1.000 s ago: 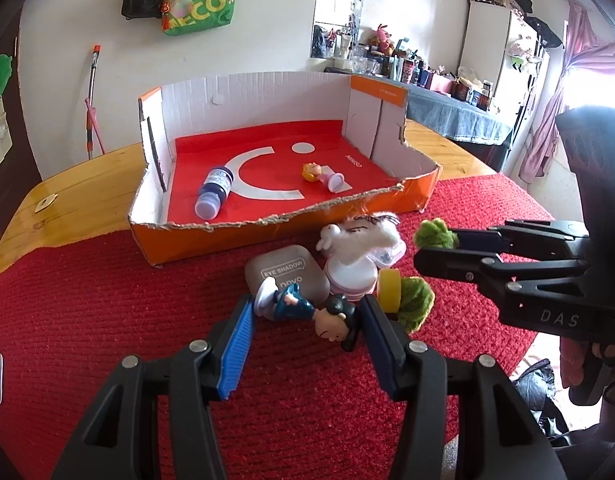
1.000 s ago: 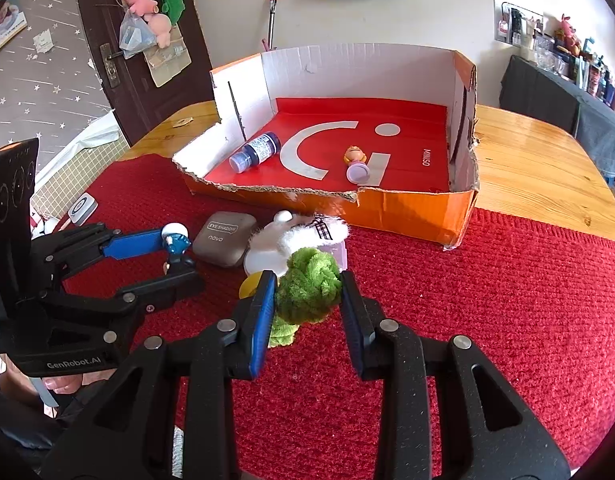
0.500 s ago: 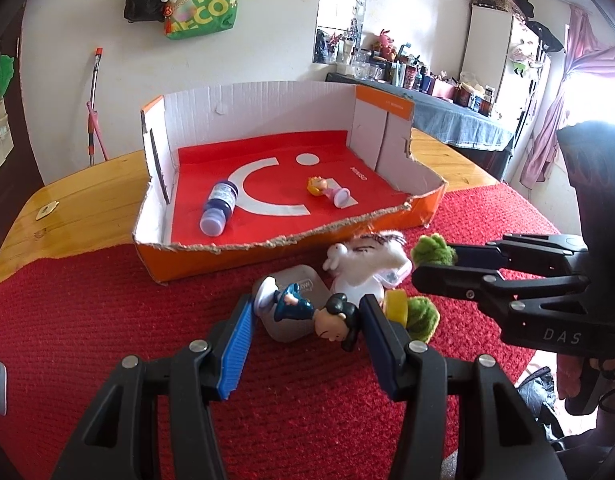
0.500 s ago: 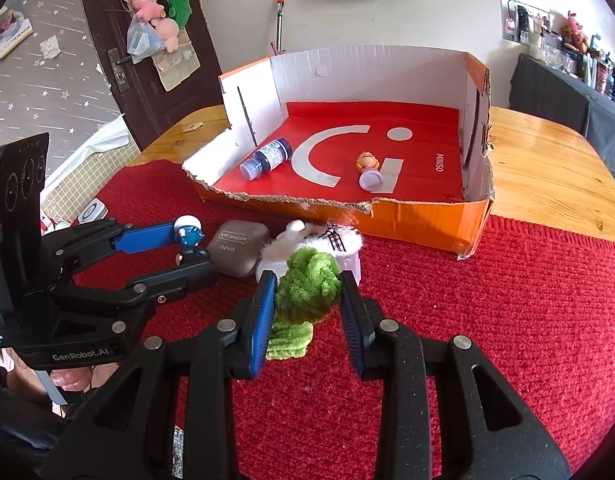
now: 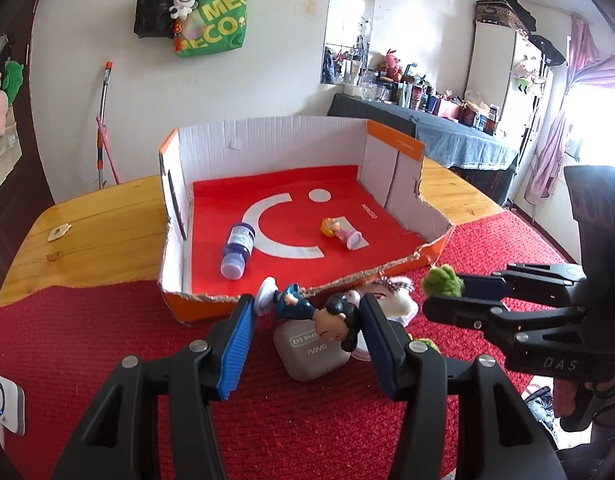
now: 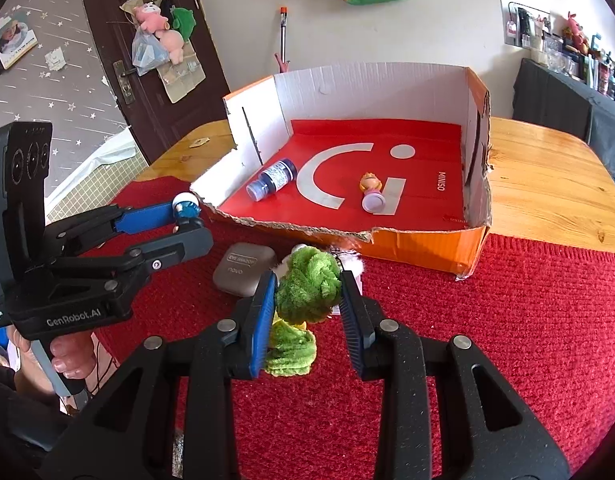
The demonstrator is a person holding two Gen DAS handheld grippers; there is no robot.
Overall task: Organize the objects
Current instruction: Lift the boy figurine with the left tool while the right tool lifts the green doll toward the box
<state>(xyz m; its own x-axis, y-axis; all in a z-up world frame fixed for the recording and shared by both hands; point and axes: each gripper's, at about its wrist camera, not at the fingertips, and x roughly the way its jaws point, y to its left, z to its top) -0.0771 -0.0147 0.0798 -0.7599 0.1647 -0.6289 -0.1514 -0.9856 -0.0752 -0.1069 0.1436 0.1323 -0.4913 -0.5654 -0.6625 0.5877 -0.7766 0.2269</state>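
Note:
My left gripper (image 5: 307,312) is shut on a small figurine (image 5: 303,308) with black hair, a blue dress and a white base, held sideways above the red cloth just before the box's torn front edge. My right gripper (image 6: 307,300) is shut on a green plush ball (image 6: 307,286), with a second green and yellow piece (image 6: 289,350) below it. The orange cardboard box (image 5: 179,184) has a red floor holding a blue bottle (image 5: 237,250) on its side and a small pink doll (image 5: 341,232). In the right wrist view the left gripper (image 6: 187,216) appears at the left with the figurine (image 6: 186,206).
A grey eye shadow case (image 5: 311,354) and a white plush toy (image 5: 391,300) lie on the red cloth (image 5: 107,340) below my grippers. The wooden table (image 5: 87,232) shows past the cloth. A white device (image 5: 3,402) sits at the left edge. A hand (image 6: 67,356) holds the left gripper.
My left gripper has risen with the figurine, lifting it off the cloth to the box's front edge. The right gripper keeps the green plush and has hardly moved.

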